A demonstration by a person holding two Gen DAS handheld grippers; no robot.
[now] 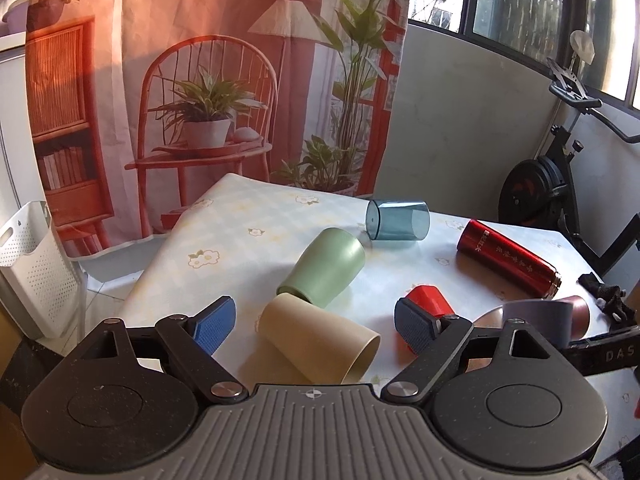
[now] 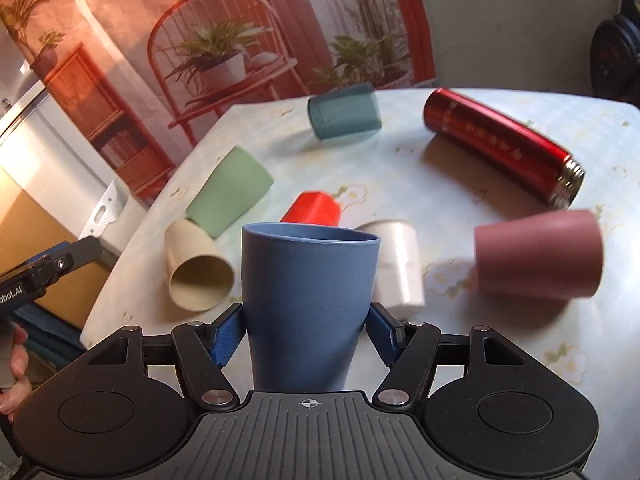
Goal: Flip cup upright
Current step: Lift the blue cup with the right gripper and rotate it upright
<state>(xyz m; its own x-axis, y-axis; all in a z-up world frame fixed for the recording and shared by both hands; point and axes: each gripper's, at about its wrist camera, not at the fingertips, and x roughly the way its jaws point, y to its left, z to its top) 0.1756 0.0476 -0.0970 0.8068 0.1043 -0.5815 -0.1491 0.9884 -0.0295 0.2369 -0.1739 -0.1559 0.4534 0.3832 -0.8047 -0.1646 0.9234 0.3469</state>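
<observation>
My right gripper is shut on a blue cup and holds it upright, mouth up, above the table; it also shows at the right in the left wrist view. My left gripper is open and empty, just above a cream cup that lies on its side between the fingers. The cream cup shows its open mouth in the right wrist view. A green cup, a red cup, a teal cup and a red flask lie on their sides.
A white cup and a pink cup stand mouth down on the flowered tablecloth. A white basket stands left of the table. An exercise bike stands at the far right. A printed curtain hangs behind.
</observation>
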